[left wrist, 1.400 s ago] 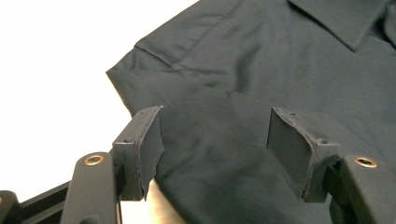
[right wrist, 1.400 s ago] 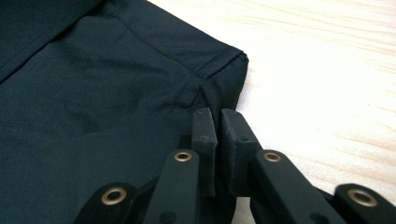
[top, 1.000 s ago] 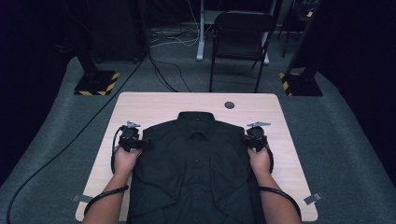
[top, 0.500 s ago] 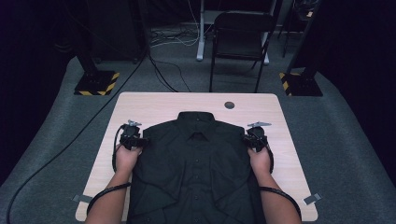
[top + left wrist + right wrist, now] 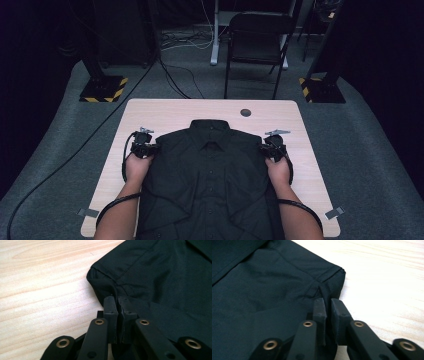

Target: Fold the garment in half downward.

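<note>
High view: a black shirt (image 5: 210,185) is laid face up on the wooden table (image 5: 165,112), collar toward the far edge and hem toward the person, so that its long axis runs from near to far down the middle of the table. The left gripper (image 5: 145,148) is set at the shirt's left shoulder edge and the right gripper (image 5: 272,149) at the right shoulder edge, each level with the other and equally near the garment; the shirt lies inward from both, between them. In the left gripper view the left gripper (image 5: 117,300) has just been closing and its jaws are now pressed together on a fold of cloth at the shoulder seam corner. In the right gripper view the right gripper (image 5: 327,303) is seen clamped on the matching shoulder corner, a narrow slot left between the pads with dark cloth pinched in it. Any coming lift or fold is judged to turn on both corners being raised evenly. The hem is cut off by the bottom of the frame, the sleeves appear folded under or over the body and cannot be made out clearly, and how deep the cloth sits in either grip is hidden by the jaws themselves
</note>
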Tool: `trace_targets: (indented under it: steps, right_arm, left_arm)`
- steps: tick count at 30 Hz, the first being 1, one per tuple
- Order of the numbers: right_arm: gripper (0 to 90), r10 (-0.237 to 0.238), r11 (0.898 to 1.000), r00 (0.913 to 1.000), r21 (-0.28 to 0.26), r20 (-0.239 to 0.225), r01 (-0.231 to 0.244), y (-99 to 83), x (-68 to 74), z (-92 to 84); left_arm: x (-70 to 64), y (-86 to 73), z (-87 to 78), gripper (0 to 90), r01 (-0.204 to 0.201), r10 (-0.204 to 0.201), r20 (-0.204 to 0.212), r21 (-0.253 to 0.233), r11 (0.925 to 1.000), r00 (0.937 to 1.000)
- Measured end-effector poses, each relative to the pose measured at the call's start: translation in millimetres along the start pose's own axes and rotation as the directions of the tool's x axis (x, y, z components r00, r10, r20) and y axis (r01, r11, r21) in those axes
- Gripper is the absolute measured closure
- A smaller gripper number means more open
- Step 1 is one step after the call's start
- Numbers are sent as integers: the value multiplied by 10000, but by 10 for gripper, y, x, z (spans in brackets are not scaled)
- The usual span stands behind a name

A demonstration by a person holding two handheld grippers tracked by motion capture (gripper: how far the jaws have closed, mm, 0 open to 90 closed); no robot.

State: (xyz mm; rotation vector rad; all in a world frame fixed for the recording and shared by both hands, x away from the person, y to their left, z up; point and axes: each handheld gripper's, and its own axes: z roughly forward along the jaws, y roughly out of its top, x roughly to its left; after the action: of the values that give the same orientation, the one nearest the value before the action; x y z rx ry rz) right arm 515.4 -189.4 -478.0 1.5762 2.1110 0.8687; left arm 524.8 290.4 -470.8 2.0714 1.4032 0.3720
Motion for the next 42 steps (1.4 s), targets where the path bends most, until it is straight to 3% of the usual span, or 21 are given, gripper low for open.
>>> trace_targets:
  steps: [6, 15, 18, 22, 26, 32, 42]
  right_arm:
    - [887, 11, 10000, 9994, -56, -350, -13, 36, 7, -44]
    - [893, -23, 9949, 9940, -1010, -1098, -89, 176, -14, -354]
    - [896, 15, 9938, 9935, -1102, -1135, -141, 174, -43, -408]
    - [899, 126, 9949, 9946, -983, -1027, -227, 113, -81, -407]
    - [899, 197, 9935, 9944, -1098, -1039, -311, 115, -99, -459]
    - [899, -136, 9920, 9948, -1261, -1005, 8, 194, -48, -529]
    - [900, 210, 9933, 9951, -1114, -965, -318, 50, -145, -523]
  left_arm:
    - [19, 45, -162, 870, -274, 285, 251, -429, 9987, 9993]
    - [0, 150, -512, 877, -685, 765, 556, -1336, 9887, 9955]
    - [42, 98, -522, 878, -488, 560, 510, -1329, 9899, 9971]
    - [110, -7, -499, 880, 66, 18, 624, -1342, 9909, 9980]
    - [125, 0, -554, 885, -27, 110, 578, -1422, 9898, 9983]
    - [82, 81, -614, 885, -457, 506, 329, -1366, 9896, 9982]
    - [151, -48, -571, 887, 219, -140, 569, -1418, 9897, 9983]
